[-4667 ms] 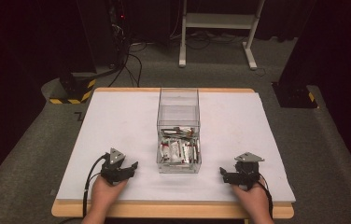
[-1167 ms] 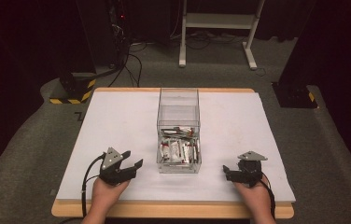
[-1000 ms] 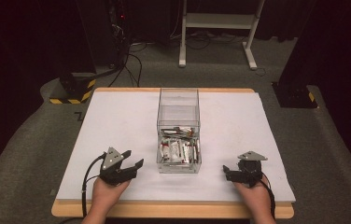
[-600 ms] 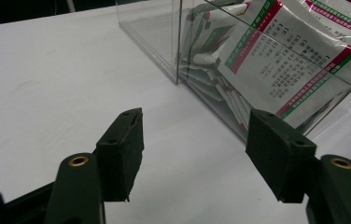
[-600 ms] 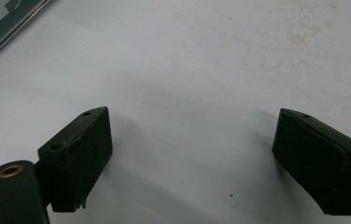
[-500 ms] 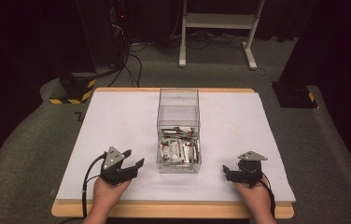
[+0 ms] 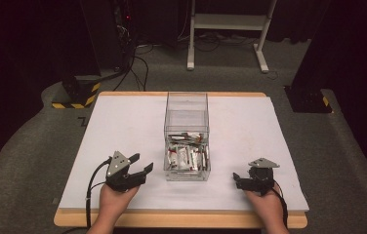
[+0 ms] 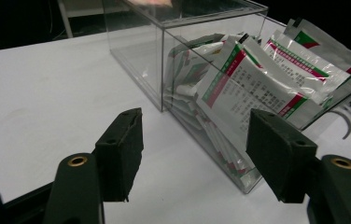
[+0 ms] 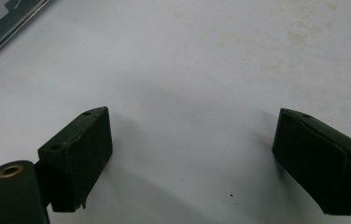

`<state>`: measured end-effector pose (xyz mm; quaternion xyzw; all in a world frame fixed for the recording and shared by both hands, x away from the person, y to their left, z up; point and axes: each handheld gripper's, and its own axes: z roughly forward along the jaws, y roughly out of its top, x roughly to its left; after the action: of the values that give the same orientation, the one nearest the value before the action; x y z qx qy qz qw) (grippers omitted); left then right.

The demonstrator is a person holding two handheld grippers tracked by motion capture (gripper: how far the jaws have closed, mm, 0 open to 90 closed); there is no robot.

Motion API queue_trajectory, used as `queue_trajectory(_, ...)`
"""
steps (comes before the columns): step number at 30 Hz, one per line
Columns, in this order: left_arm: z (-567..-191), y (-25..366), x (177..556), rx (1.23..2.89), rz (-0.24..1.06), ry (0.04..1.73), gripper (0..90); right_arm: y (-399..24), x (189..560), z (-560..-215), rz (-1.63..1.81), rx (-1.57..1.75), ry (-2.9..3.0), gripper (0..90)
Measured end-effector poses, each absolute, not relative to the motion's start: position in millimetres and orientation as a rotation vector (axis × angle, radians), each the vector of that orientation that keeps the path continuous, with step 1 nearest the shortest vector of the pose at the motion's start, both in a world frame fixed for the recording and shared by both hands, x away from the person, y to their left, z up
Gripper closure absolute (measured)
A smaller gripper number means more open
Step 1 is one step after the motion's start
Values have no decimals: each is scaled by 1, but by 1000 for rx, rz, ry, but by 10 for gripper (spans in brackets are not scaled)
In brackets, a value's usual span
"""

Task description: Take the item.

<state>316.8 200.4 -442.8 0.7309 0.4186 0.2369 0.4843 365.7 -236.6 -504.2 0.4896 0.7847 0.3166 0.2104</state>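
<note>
A clear plastic box (image 7: 186, 117) stands in the middle of the white table (image 7: 123, 126), open at the top. Several white sachets with red and green print (image 7: 187, 157) fill its near half. My left gripper (image 7: 141, 162) is held in a hand at the box's left, open, its jaws aimed at the box. In the left gripper view the left gripper (image 8: 194, 135) is spread wide in front of the box's near corner (image 8: 164, 70), with the sachets (image 8: 253, 84) pressed against the wall. My right gripper (image 7: 236, 180) rests low to the box's right, open. In the right gripper view the right gripper (image 9: 190, 126) has bare table between its jaws.
A strip of the box's edge (image 9: 5, 21) shows at the top left of the right gripper view. Off the table's far side stand a white frame (image 7: 230, 29), black equipment with cables (image 7: 118, 44) and a yellow-black striped base (image 7: 74, 100). Bare table lies on both sides of the box.
Since the oldest frame my left gripper has risen a little and its jaws have turned toward the box. Over the last second nothing visibly moved. The right gripper stays in place.
</note>
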Motion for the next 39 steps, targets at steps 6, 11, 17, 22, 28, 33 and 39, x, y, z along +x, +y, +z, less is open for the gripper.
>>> queue_trajectory(6, -439, 195, 316, 1767, 577, 1007, 367, -236, 365, -504, 880, 1362, 2179, 118)
queue_trajectory(11, -438, 191, 317, 1764, 568, 1000, 369, -236, 365, -504, 879, 1362, 2178, 118)
queue_trajectory(17, -433, 183, 316, 1762, 571, 989, 373, -236, 365, -504, 879, 1360, 2178, 119)
queue_trajectory(22, -432, 175, 318, 1772, 565, 979, 381, -236, 365, -504, 880, 1361, 2178, 119)
queue_trajectory(28, -428, 167, 321, 1774, 559, 967, 386, -236, 365, -504, 881, 1362, 2179, 119)
queue_trajectory(33, -426, 161, 323, 1781, 554, 956, 393, -236, 365, -504, 881, 1361, 2179, 119)
queue_trajectory(39, -424, 156, 328, 1787, 542, 953, 407, -236, 365, -504, 881, 1361, 2179, 119)
